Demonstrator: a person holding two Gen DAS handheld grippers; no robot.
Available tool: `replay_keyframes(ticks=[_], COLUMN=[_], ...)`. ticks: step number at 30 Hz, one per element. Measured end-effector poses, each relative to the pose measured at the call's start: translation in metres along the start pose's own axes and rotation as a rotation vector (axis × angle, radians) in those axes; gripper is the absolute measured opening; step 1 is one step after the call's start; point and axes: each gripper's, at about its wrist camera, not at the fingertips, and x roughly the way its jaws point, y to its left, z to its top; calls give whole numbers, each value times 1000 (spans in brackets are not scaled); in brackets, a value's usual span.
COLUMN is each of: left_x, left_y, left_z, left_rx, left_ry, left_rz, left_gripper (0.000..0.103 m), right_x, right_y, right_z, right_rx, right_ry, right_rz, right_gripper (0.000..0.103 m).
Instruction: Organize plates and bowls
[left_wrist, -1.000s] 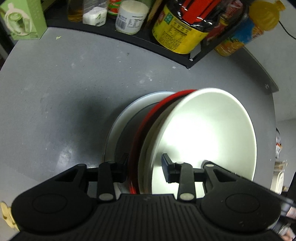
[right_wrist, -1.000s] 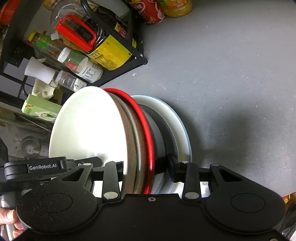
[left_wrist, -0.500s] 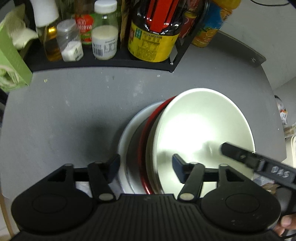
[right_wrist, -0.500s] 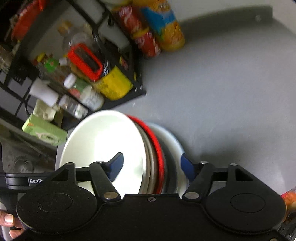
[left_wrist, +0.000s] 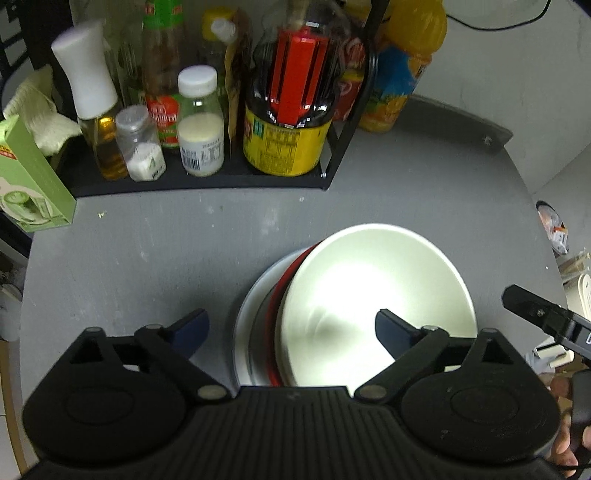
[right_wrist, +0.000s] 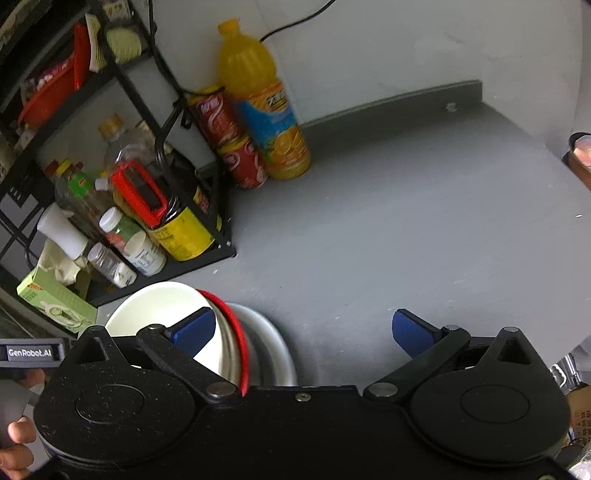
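A stack of dishes stands on the grey table: a white bowl (left_wrist: 376, 295) on top, a red-rimmed bowl (left_wrist: 284, 280) under it, and a white plate (left_wrist: 247, 314) at the bottom. My left gripper (left_wrist: 291, 328) is open above the stack's near side and touches nothing. In the right wrist view the white bowl (right_wrist: 155, 306), the red rim (right_wrist: 240, 332) and the plate (right_wrist: 273, 339) lie at lower left. My right gripper (right_wrist: 303, 328) is open and empty, raised above and to the right of the stack.
A black rack (left_wrist: 207, 181) with sauce bottles and jars stands at the back. A green box (left_wrist: 29, 177) is at the left edge. An orange juice bottle (right_wrist: 266, 107) and red cans (right_wrist: 229, 136) stand by the wall. The table (right_wrist: 406, 221) ends at right.
Both grippers have opened and let go of the stack's rims. Both have pulled up and back, so the stack looks smaller and sits flat on the table.
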Motion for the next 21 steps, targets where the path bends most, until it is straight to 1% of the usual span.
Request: replay_keyframes(ticks=[3,6,8,9,11,13,15,18,21], left_x=[-8,-18,-25,-30,-39,-48,-54,-68,-86], left_y=[-7,-16,-23,-26,-33,-39,-44,-48,-57], left_z=[-2,-7,-13,-17,-26,-35,-44,-56,-71], left_rx=[-3,-7,-11,-16,-27,-19,-8,-18,1], left_ry=[-33,-58,-80,-83,-92,-112,-125,-136,-170], left_rz=[-6,-29,-19,-13,-24,-23,-2,-12,-4], left_gripper=[102,103,103,103,103,103,103,103,103], right_x=[-16,-34,-46,-53,-66,-76,-84,-102,-120], right_y=[-9,-18,-26,-30,-36,-40,-43,-47,-50], right_z=[-3,-5,-7,-7,-9,-13,-16,-23,-32], right_rx=[0,-17,-21,-20,-27,-55,-75,-83,-97], right_ry=[-31,-72,-81,-87,-102,-116,-120,-141,-161], right_rz=[-28,-40,-53,-50,-42,-54,-63,-60,-64], right_gripper=[103,103,103,103,103,103,103,103,103])
